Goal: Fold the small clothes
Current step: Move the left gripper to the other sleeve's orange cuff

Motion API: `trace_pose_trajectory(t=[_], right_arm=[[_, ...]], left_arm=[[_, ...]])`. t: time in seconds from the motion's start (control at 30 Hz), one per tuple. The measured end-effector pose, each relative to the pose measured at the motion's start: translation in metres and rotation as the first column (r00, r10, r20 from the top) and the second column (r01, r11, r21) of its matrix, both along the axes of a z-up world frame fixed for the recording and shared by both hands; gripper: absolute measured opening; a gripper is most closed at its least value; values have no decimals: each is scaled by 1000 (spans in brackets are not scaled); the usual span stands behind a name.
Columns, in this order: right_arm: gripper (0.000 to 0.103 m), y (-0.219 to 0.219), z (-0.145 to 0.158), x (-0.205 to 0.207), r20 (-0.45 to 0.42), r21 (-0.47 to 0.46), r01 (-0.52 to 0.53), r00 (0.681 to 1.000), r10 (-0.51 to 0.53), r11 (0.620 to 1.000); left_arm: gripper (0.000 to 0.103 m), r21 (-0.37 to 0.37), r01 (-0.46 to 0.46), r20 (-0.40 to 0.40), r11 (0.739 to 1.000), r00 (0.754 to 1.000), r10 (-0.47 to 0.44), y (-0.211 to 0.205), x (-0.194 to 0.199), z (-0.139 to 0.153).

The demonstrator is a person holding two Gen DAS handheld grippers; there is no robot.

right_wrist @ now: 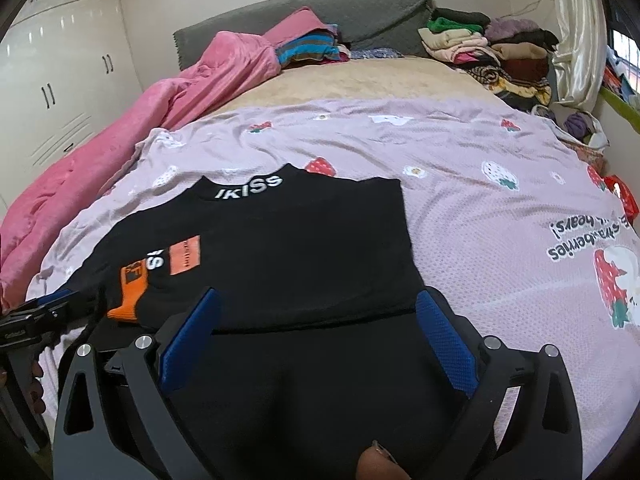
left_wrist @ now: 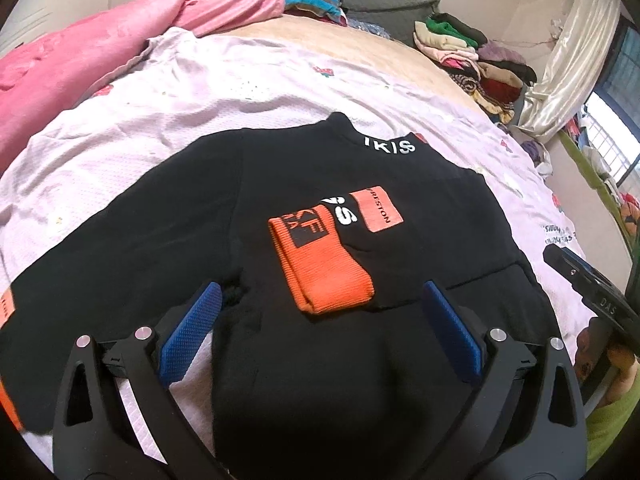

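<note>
A black sweatshirt (left_wrist: 320, 184) with white "IKISS" lettering on its collar lies flat on the lilac strawberry sheet (left_wrist: 260, 80). One sleeve is folded in across the chest, so its orange cuff (left_wrist: 320, 264) rests beside an orange patch (left_wrist: 380, 212). My left gripper (left_wrist: 320, 286) hovers over the shirt's lower part, open, with its blue pads apart and nothing pressed between them. In the right wrist view the sweatshirt (right_wrist: 304, 240) shows a straight folded edge on its right side. My right gripper (right_wrist: 316, 294) hangs open just above it, and the orange cuff (right_wrist: 130, 300) lies to its left.
A pink blanket (right_wrist: 120, 128) is bunched along the bed's left side. Stacks of folded clothes (right_wrist: 500, 52) sit at the far right by the grey headboard (right_wrist: 320, 12). White wardrobe doors (right_wrist: 60, 80) stand to the left. A pale curtain (left_wrist: 572, 60) hangs at the right.
</note>
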State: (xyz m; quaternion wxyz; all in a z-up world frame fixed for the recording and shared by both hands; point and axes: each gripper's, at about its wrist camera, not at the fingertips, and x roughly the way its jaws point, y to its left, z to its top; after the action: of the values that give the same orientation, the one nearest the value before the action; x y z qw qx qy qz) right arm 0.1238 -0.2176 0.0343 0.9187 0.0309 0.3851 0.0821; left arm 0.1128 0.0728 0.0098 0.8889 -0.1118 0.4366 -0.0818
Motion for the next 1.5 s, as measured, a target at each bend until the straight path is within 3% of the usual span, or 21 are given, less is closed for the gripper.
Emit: trace_pose_trajectory(t=[0.7, 1.07, 1.5], right_arm=[[98, 74, 24, -25, 42, 0, -171, 984, 171, 985], [98, 116, 34, -40, 61, -2, -270, 961, 270, 963], [98, 160, 26, -52, 39, 12, -370, 928, 369, 929]], left_arm=[[93, -16, -116, 31, 993, 993, 116, 43, -39, 14], [93, 4, -174, 49, 985, 984, 173, 61, -61, 20], [93, 10, -265, 13, 964, 964, 265, 91, -91, 11]])
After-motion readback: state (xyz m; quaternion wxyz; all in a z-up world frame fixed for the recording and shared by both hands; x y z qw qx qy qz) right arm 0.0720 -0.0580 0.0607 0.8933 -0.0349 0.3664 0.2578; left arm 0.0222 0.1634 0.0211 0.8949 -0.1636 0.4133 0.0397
